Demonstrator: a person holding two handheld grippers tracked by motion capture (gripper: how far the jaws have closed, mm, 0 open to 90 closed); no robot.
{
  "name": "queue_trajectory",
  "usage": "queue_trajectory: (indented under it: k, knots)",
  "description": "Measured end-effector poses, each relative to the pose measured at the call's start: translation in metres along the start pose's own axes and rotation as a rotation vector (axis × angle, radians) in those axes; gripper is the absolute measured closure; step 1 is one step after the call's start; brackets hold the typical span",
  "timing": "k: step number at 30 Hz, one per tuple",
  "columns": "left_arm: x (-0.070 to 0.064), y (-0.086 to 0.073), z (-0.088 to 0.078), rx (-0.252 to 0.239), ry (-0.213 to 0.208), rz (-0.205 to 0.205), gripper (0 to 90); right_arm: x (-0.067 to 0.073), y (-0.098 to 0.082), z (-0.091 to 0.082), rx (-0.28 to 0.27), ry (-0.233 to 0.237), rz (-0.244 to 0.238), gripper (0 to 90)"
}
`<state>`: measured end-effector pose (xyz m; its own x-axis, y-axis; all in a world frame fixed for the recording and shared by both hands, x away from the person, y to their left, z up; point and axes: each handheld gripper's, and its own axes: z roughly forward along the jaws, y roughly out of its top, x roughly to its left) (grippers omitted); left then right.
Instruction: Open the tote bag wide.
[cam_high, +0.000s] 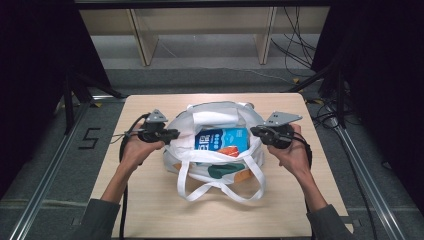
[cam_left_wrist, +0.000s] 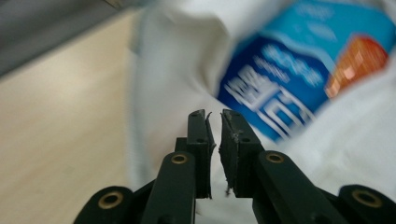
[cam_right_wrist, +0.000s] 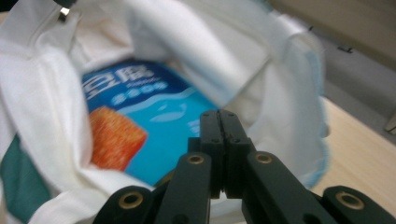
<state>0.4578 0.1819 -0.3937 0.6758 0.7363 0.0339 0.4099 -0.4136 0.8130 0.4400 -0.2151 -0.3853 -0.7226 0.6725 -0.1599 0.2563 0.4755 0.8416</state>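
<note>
A white tote bag (cam_high: 216, 170) with green and orange print lies open in the middle of the wooden table (cam_high: 150, 210). Inside it lies a blue packet (cam_high: 221, 140) with white lettering and an orange picture. My left gripper (cam_high: 171, 134) is at the bag's left rim. In the left gripper view its tips (cam_left_wrist: 215, 116) stand a narrow gap apart in front of the white cloth (cam_left_wrist: 177, 70) and the packet (cam_left_wrist: 299, 70), holding nothing. My right gripper (cam_high: 256, 131) is at the bag's right rim. Its jaws (cam_right_wrist: 219, 116) are pressed together over the packet (cam_right_wrist: 154, 116), with no cloth seen between them.
The bag's two white handles (cam_high: 220, 187) loop toward the table's near edge. Bare tabletop lies left, right and in front of the bag. Beyond the far edge the floor has cables (cam_high: 295, 45) and a wooden frame (cam_high: 145, 45).
</note>
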Motion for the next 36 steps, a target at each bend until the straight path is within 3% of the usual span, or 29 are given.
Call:
queue_trajectory:
  k: [1, 3, 5, 6, 7, 8, 9, 10, 13, 15, 16, 17, 19, 20, 21, 23, 24, 25, 26, 27, 28, 29, 33, 34, 35, 36]
  knots:
    - [0.003, 0.0, -0.001, -0.007, 0.037, -0.004, 81.2, -0.004, 0.001, 0.0, -0.016, -0.019, 0.005, 90.0]
    - [0.009, -0.005, 0.003, 0.028, 0.053, -0.003, 81.5, -0.013, -0.001, 0.003, 0.005, -0.046, 0.015, 90.0]
    - [0.015, -0.01, 0.01, 0.082, 0.066, 0.011, 82.4, -0.022, -0.008, 0.011, 0.054, -0.071, 0.05, 90.0]
    - [0.016, -0.015, 0.016, 0.081, 0.085, -0.014, 82.7, -0.027, -0.014, 0.017, 0.066, -0.073, 0.034, 90.0]
    - [0.018, -0.017, 0.019, 0.094, 0.076, -0.012, 84.1, -0.029, -0.02, 0.023, 0.098, -0.082, 0.045, 90.0]
    - [0.021, -0.02, 0.021, 0.129, 0.069, 0.002, 86.2, -0.031, -0.03, 0.03, 0.15, -0.088, 0.056, 90.0]
    - [0.021, -0.024, 0.026, 0.144, 0.078, 0.006, 86.2, -0.031, -0.03, 0.03, 0.15, -0.088, 0.056, 90.0]
    - [0.02, -0.033, 0.035, 0.176, 0.083, 0.013, 88.3, -0.033, -0.042, 0.039, 0.194, -0.078, 0.073, 90.0]
    - [0.022, -0.034, 0.034, 0.172, 0.065, -0.001, 89.1, -0.032, -0.049, 0.043, 0.228, -0.067, 0.078, 90.0]
    - [0.021, -0.033, 0.032, 0.168, 0.061, -0.013, 88.7, -0.032, -0.051, 0.045, 0.239, -0.061, 0.053, 90.0]
    - [0.02, -0.03, 0.03, 0.166, 0.059, -0.006, 87.1, -0.03, -0.05, 0.044, 0.243, -0.056, 0.069, 90.0]
    - [0.016, -0.025, 0.025, 0.144, 0.056, -0.002, 82.7, -0.028, -0.044, 0.04, 0.205, -0.067, 0.046, 90.0]
    - [0.013, -0.022, 0.023, 0.135, 0.048, -0.001, 81.8, -0.026, -0.039, 0.036, 0.186, -0.065, 0.041, 90.0]
    - [0.01, -0.018, 0.021, 0.114, 0.041, 0.006, 80.8, -0.018, -0.03, 0.03, 0.147, -0.034, 0.026, 90.0]
    - [0.004, -0.013, 0.02, 0.094, 0.031, 0.01, 80.8, -0.018, -0.03, 0.03, 0.147, -0.034, 0.026, 90.0]
    - [-0.004, -0.002, 0.021, 0.074, 0.005, 0.029, 80.3, -0.005, -0.02, 0.025, 0.114, 0.017, 0.009, 90.0]
    - [-0.009, 0.004, 0.025, 0.058, -0.014, 0.017, 80.4, 0.004, -0.015, 0.025, 0.097, 0.057, 0.006, 90.0]
    - [-0.013, 0.01, 0.029, 0.056, -0.03, 0.025, 80.4, 0.019, -0.009, 0.027, 0.104, 0.117, -0.019, 90.0]
    - [-0.016, 0.016, 0.034, 0.065, -0.039, 0.038, 80.4, 0.019, -0.009, 0.027, 0.104, 0.117, -0.019, 90.0]
    - [-0.018, 0.02, 0.038, 0.068, -0.044, 0.037, 80.6, 0.028, -0.007, 0.031, 0.123, 0.169, -0.057, 90.0]
    - [-0.02, 0.024, 0.045, 0.064, -0.059, 0.034, 80.6, 0.028, -0.007, 0.031, 0.123, 0.169, -0.057, 90.0]
    - [-0.022, 0.028, 0.053, 0.069, -0.065, 0.024, 81.4, 0.037, -0.008, 0.036, 0.164, 0.212, -0.071, 90.0]
    - [-0.014, 0.033, 0.079, 0.136, -0.001, 0.018, 81.4, 0.047, -0.014, 0.038, 0.219, 0.259, -0.094, 90.0]
    - [-0.009, 0.032, 0.086, 0.149, 0.017, -0.005, 82.0, 0.052, -0.017, 0.039, 0.234, 0.268, -0.097, 90.0]
    - [-0.003, 0.031, 0.093, 0.153, 0.012, -0.061, 81.9, 0.056, -0.02, 0.039, 0.253, 0.279, -0.103, 90.0]
    - [-0.001, 0.029, 0.096, 0.154, 0.009, -0.081, 81.8, 0.059, -0.023, 0.039, 0.271, 0.275, -0.106, 90.0]
